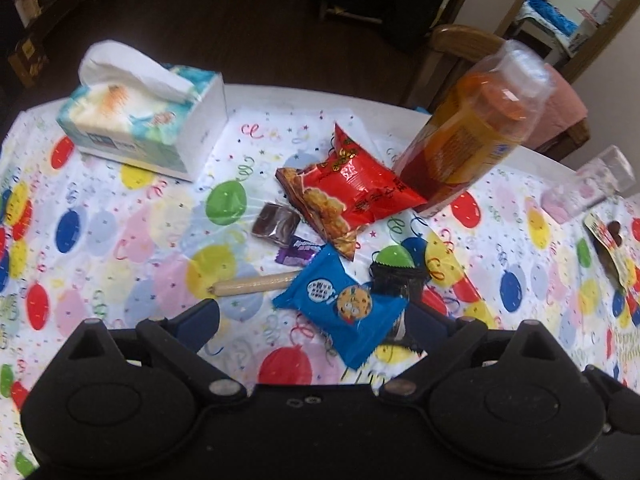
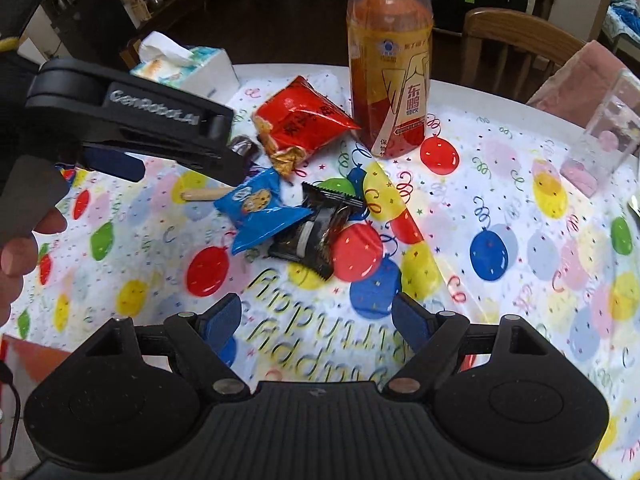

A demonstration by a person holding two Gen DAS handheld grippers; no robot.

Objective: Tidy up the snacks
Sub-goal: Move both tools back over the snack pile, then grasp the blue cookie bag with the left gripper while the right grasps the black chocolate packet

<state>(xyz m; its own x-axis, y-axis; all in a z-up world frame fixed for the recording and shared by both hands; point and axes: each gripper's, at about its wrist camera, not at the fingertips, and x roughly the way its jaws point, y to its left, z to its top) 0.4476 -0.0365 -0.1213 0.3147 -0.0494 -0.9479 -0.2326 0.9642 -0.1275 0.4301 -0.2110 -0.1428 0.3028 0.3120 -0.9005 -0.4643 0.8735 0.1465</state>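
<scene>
A pile of snacks lies mid-table. The blue cookie pack [image 1: 344,304] [image 2: 256,208] rests partly on a black packet [image 1: 396,280] [image 2: 320,232]. Behind them are a red snack bag [image 1: 352,188] [image 2: 304,120], a brown candy [image 1: 276,224], a purple candy [image 1: 298,250] and a tan sausage stick [image 1: 256,282] [image 2: 202,194]. My left gripper [image 1: 314,320] [image 2: 180,168] is open, low over the pile, with the blue pack between its fingers; whether they touch it I cannot tell. My right gripper [image 2: 318,320] is open nearer the table's front, holding nothing.
An orange drink bottle [image 1: 472,136] [image 2: 390,64] stands just behind the red bag. A tissue box [image 1: 148,120] [image 2: 192,64] is at the back left, and a clear plastic box [image 1: 588,188] [image 2: 604,128] at the right. A wooden chair [image 2: 516,44] stands beyond the table [image 1: 304,96]. A hand [image 2: 20,248] shows at left.
</scene>
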